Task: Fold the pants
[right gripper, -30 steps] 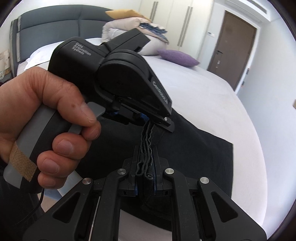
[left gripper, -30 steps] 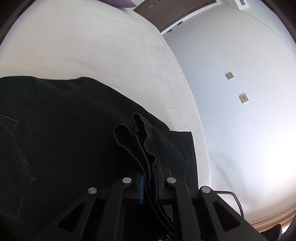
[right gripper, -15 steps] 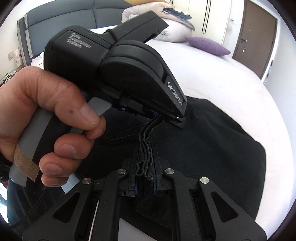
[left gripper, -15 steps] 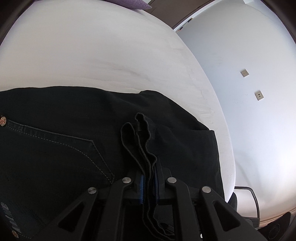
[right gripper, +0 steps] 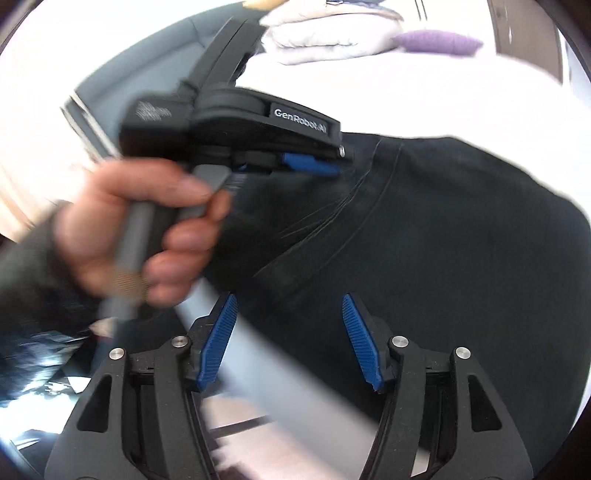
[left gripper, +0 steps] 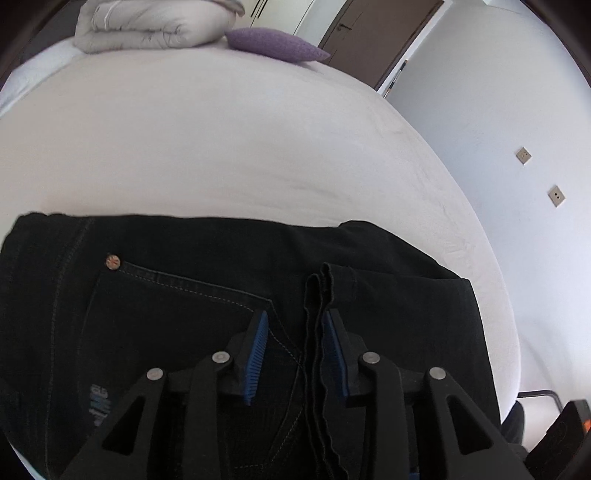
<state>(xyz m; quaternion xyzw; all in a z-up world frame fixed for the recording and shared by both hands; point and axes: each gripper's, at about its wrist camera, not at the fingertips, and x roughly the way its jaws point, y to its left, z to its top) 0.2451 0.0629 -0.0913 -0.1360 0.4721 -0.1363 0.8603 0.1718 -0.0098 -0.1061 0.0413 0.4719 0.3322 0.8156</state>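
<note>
White bed sheet (left gripper: pixel 229 147) under folded black denim pants (left gripper: pixel 166 314), lilac cushion (left gripper: pixel 277 46) far behind. Left gripper (left gripper: pixel 295 354) jaws just parted, stacked hem edges loose between them. Right gripper (right gripper: pixel 291 339) jaws just opened wide over the pants, gripping nothing.

Beyond the folded black denim pants (left gripper: pixel 207 302), the white bed sheet (left gripper: pixel 221 147) lies wide open, passage clear. Far end is blocked by a folded white duvet (left gripper: pixel 147 26) and purple cushion (left gripper: pixel 275 46). Bare wall (left gripper: pixel 498 110) bounds the bed's right edge.
</note>
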